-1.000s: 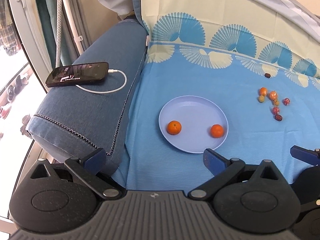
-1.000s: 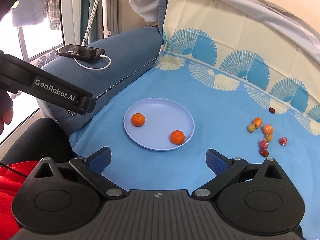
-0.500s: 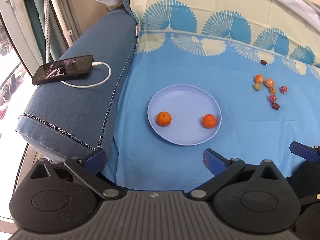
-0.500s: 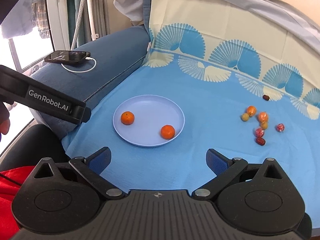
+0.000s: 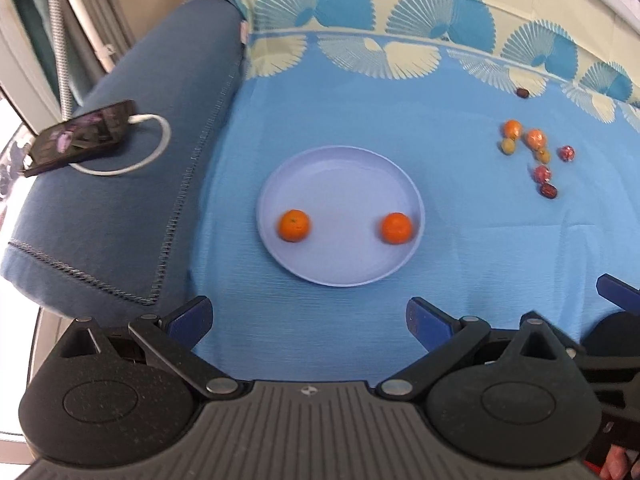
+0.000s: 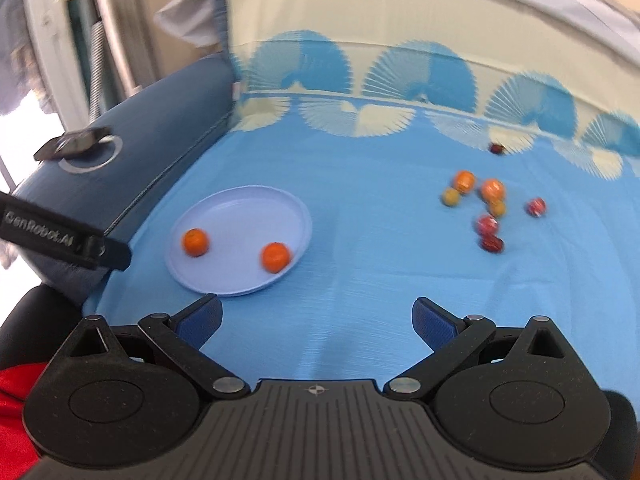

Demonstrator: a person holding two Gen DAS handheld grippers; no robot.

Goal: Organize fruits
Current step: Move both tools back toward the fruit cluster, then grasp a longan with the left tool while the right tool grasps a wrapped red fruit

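Note:
A pale blue plate (image 5: 340, 176) lies on the blue cloth and holds two small oranges (image 5: 294, 225) (image 5: 396, 228); it also shows in the right wrist view (image 6: 248, 208). A loose cluster of small fruits (image 5: 536, 152) lies on the cloth to the right: orange, yellow-green and red ones, also in the right wrist view (image 6: 486, 204). One dark fruit (image 6: 497, 148) lies apart, further back. My left gripper (image 5: 310, 316) is open and empty, in front of the plate. My right gripper (image 6: 318, 318) is open and empty, between plate and cluster.
A phone (image 5: 80, 136) with a white cable lies on the blue sofa arm (image 5: 120, 208) at the left. The cloth-draped backrest (image 5: 400, 20) rises behind. Part of the left gripper (image 6: 64, 236) shows at the left of the right wrist view.
Both grippers have moved to the right and a little forward. The fruit cluster is nearer the middle of the right wrist view. Nothing was picked up; both stay open.

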